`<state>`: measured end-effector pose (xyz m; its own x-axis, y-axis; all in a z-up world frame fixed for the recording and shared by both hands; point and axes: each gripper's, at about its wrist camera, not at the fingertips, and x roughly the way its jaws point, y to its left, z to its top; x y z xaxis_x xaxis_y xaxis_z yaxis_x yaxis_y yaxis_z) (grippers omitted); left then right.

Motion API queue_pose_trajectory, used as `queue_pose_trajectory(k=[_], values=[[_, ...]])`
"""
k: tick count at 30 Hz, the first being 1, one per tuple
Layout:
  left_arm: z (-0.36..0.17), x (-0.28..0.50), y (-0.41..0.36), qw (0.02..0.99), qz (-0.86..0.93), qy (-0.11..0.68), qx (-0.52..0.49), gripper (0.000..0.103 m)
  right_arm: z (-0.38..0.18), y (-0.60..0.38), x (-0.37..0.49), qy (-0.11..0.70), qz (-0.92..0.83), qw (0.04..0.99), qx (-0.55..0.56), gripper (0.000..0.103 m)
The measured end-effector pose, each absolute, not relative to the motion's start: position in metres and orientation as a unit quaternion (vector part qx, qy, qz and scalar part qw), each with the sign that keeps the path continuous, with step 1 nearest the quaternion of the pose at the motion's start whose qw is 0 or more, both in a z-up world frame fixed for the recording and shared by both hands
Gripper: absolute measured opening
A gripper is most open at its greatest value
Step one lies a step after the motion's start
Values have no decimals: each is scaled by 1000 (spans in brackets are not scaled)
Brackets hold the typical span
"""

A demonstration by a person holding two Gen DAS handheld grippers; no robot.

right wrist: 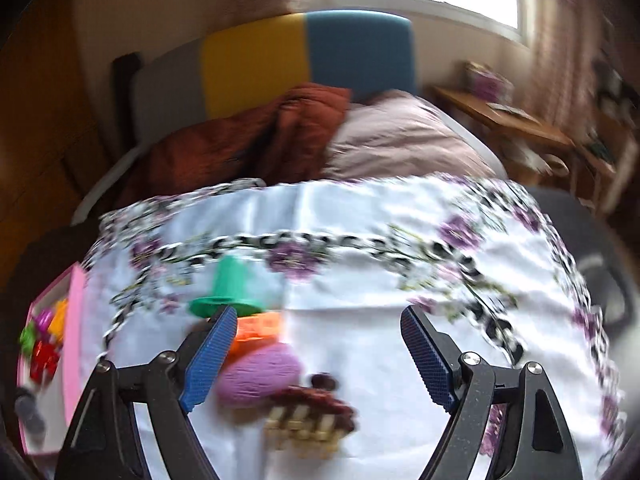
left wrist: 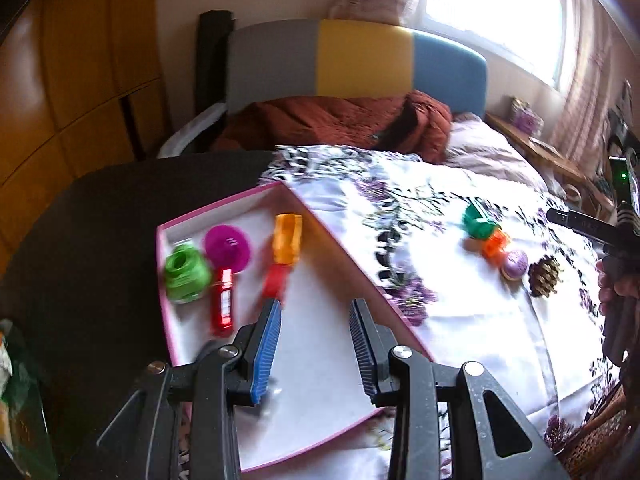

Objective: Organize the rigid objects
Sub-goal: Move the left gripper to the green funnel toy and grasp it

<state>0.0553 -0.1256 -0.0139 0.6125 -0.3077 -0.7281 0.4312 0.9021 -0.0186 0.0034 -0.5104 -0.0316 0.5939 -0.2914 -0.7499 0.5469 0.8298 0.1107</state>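
Note:
A white box with a pink rim (left wrist: 332, 242) lies at the left on the flowered cloth (left wrist: 460, 320). It holds a green spool (left wrist: 186, 276), a magenta disc (left wrist: 228, 246), an orange piece (left wrist: 287, 242) and red pieces (left wrist: 222, 304). My left gripper (left wrist: 315, 306) hovers over the box's bare white floor, open, with nothing between its blue pads. To the right on the cloth lie a green piece (right wrist: 228, 286), an orange block (right wrist: 258, 328), a purple ball (right wrist: 260, 376) and a pine cone (right wrist: 312, 416). My right gripper (right wrist: 317, 312) stands wide open above them, gripping nothing.
The cloth covers a dark round table (left wrist: 100, 216) in front of a bed with a rust blanket (left wrist: 340, 124) and a grey, yellow and blue headboard (left wrist: 360, 64). A wooden wardrobe (left wrist: 72, 80) stands left, a bedside table (right wrist: 504, 120) right, and a wicker edge (left wrist: 596, 436) at bottom right.

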Motion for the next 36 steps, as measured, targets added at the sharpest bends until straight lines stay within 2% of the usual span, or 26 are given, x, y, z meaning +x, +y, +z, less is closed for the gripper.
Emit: queue_pose_trajectory(k=[6, 15, 32, 36], values=[[-23, 56, -171, 881, -236, 396, 106, 35, -30, -542, -10, 363, -268, 862, 230, 86], [-37, 57, -224, 863, -267, 408, 134, 35, -30, -545, -12, 358, -269, 858, 251, 90], [-65, 74, -270, 829, -291, 456, 141, 35, -31, -554, -17, 353, -277, 848, 282, 93], [-67, 85, -283, 823, -297, 465, 135, 39, -31, -557, -19, 352, -278, 846, 289, 93]])
